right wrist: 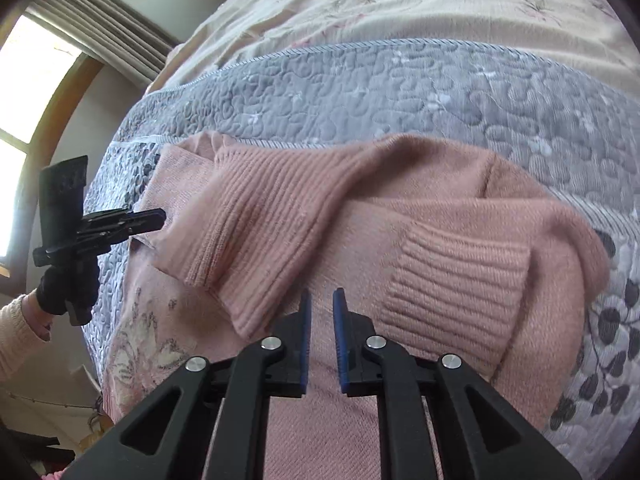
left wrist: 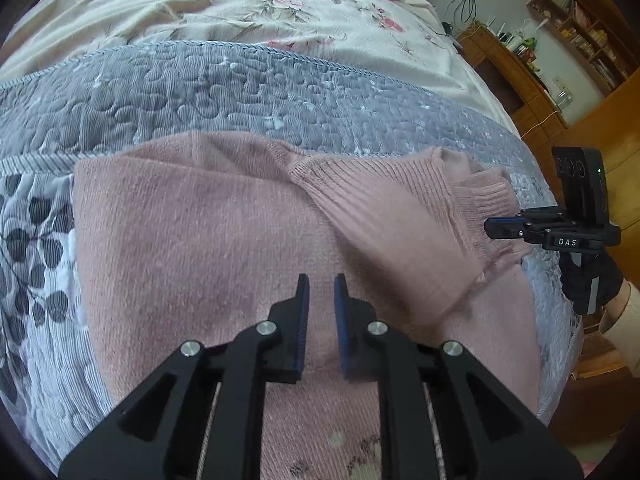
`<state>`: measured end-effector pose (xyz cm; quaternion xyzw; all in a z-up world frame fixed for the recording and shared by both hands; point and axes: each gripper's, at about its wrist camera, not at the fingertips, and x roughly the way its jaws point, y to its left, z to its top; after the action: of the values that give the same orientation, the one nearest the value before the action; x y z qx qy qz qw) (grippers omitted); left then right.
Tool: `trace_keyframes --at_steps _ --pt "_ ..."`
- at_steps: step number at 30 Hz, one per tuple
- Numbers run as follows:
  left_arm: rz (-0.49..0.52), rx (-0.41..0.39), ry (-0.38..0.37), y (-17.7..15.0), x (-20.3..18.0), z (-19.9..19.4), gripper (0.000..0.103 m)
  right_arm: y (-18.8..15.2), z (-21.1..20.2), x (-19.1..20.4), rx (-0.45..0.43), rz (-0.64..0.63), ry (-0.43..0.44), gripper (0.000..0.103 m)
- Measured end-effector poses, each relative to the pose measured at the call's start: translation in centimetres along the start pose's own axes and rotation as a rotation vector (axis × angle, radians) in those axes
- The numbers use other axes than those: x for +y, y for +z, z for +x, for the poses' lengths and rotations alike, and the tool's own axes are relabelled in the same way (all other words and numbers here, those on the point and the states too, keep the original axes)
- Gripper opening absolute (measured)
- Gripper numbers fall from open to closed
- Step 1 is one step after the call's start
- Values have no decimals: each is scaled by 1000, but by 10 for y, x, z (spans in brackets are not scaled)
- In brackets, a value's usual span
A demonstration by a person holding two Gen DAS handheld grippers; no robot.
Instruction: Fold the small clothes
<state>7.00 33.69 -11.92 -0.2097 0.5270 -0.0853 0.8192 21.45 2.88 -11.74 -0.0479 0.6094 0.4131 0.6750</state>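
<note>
A soft pink knitted sweater [left wrist: 208,240] lies spread on the grey quilted bedspread [left wrist: 200,84], both ribbed sleeves folded across its body. My left gripper [left wrist: 322,286] hovers above the sweater's middle, jaws a narrow gap apart, holding nothing. My right gripper [right wrist: 322,300] hangs just over the lower body between the two cuffs, likewise slightly parted and empty.

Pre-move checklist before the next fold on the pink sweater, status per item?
1. Left gripper empty, jaws slightly apart: ok.
2. Right gripper empty, jaws slightly apart: ok.
3. Pink sweater lies on the grey quilt: ok.
4. Both ribbed sleeves folded over the body: ok.
5. Sleeves lying flat: not ok, bunched.
6. Hem edge in view: cannot tell.
</note>
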Motion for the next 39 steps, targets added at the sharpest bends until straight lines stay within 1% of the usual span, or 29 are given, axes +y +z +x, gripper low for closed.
trace_keyframes --at_steps 1,2,3,4,5,6,8,9,11,12,13,14,15,16,17,18,19,20,21,23,25,26,29,32,34,35,36,37,39 --pt "-10 -1 -10 -1 0 -2 14 -3 -2 -3 -3 25 8 12" --pt "-24 -5 -28 -1 -1 -5 17 -6 -5 -6 -8 50 24 13" --pt "-47 -8 -57 1 -3 -7 28 -7 -7 -8 -16 79 50 14" --pt "-75 -9 -84 3 -4 -8 35 -8 -9 -8 -21 106 75 15" --pt "-102 -9 -105 5 -7 -8 44 -9 -9 -5 -23 127 96 20" --pt "-126 -8 -132 8 -9 -6 47 -9 -8 -3 -24 150 121 28" --pt "-173 35 -166 13 -14 6 49 -6 -5 3 -34 189 178 38" --pt "-195 59 -169 14 -16 13 49 -5 -2 6 -35 207 194 41" --pt "-231 96 -179 14 -19 29 49 -3 10 12 -13 224 174 44" --pt "-252 111 -183 12 -19 36 47 -4 16 12 -2 231 162 44" --pt "-268 121 -187 11 -19 42 47 -5 22 13 7 244 170 44" --pt "-278 123 -187 9 -20 47 43 -5 28 13 16 259 183 44" --pt "-287 123 -189 8 -21 51 33 -6 35 12 31 272 176 44" --pt "-295 125 -198 5 -21 54 26 -6 40 11 39 280 170 43" --pt "-304 131 -200 3 -20 57 14 -6 42 11 38 281 176 34" --pt "-312 136 -192 1 -19 59 8 -6 43 11 42 283 186 18" --pt "-318 135 -190 0 -17 59 9 -6 43 8 48 289 198 13" --pt "-322 128 -196 0 -15 56 8 -7 40 5 42 298 216 11" --pt "-317 116 -194 0 -13 52 8 -7 34 3 29 298 225 10" --pt "-283 98 -181 2 -12 40 8 -9 21 1 15 274 210 10" --pt "-246 98 -167 2 -11 34 8 -13 13 -1 17 268 212 10" --pt "-228 102 -154 2 -11 33 8 -15 12 -1 27 266 207 10" --pt "-182 139 -97 -2 -11 41 8 -21 26 0 71 241 143 10" --pt "-195 146 -94 -6 -4 50 10 -23 38 -2 83 254 132 10" --pt "-231 139 -105 -5 0 47 12 -21 35 -1 81 250 133 11" --pt "-231 132 -92 -4 -1 43 14 -19 29 2 72 242 125 16" --pt "-213 121 -60 -3 -5 37 15 -18 22 5 59 224 106 22" --pt "-187 101 -27 -1 -11 29 17 -16 13 9 40 201 73 23" --pt "-134 31 30 4 -24 8 18 -12 -7 20 -13 140 29 24"
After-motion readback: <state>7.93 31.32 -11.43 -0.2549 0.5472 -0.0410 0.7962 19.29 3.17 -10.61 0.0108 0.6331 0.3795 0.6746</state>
